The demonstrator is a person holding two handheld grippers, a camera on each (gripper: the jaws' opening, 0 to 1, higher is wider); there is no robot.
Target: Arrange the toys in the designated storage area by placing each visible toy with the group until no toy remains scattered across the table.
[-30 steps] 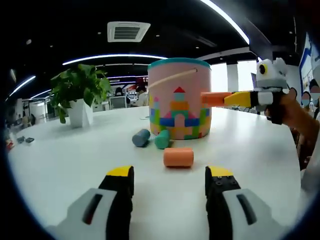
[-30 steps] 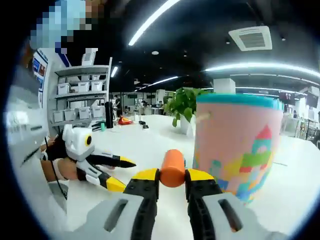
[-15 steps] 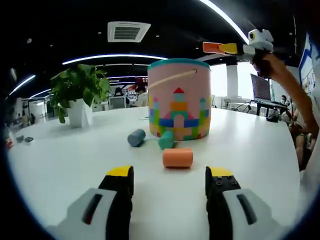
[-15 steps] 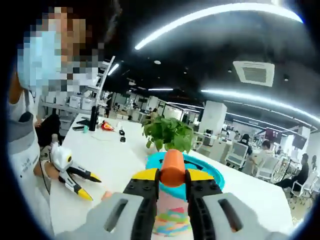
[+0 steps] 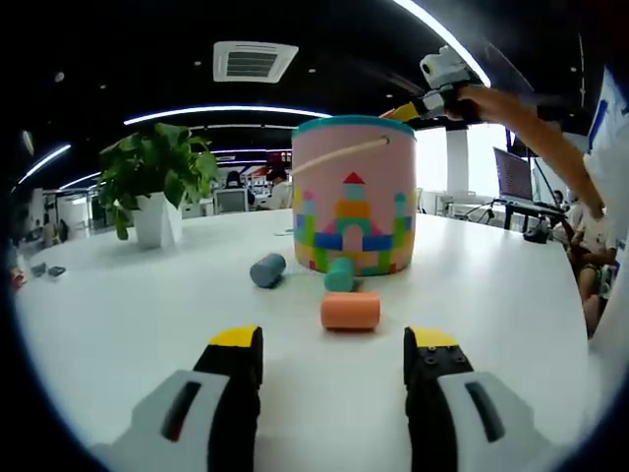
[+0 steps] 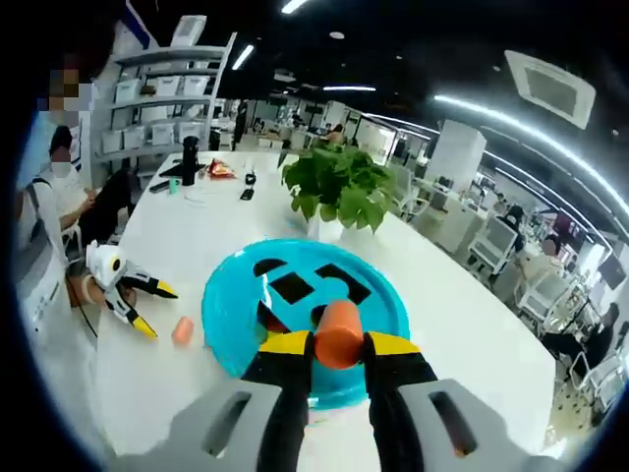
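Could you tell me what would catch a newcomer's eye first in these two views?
In the right gripper view, the right gripper holds an orange cylinder block right above the bucket's teal shape-sorter lid. In the left gripper view, the pink castle-print bucket stands mid-table with three loose cylinders before it.

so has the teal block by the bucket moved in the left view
Yes. The teal cylinder has shifted right along the foot of the pink bucket, away from the blue cylinder, which stayed put.
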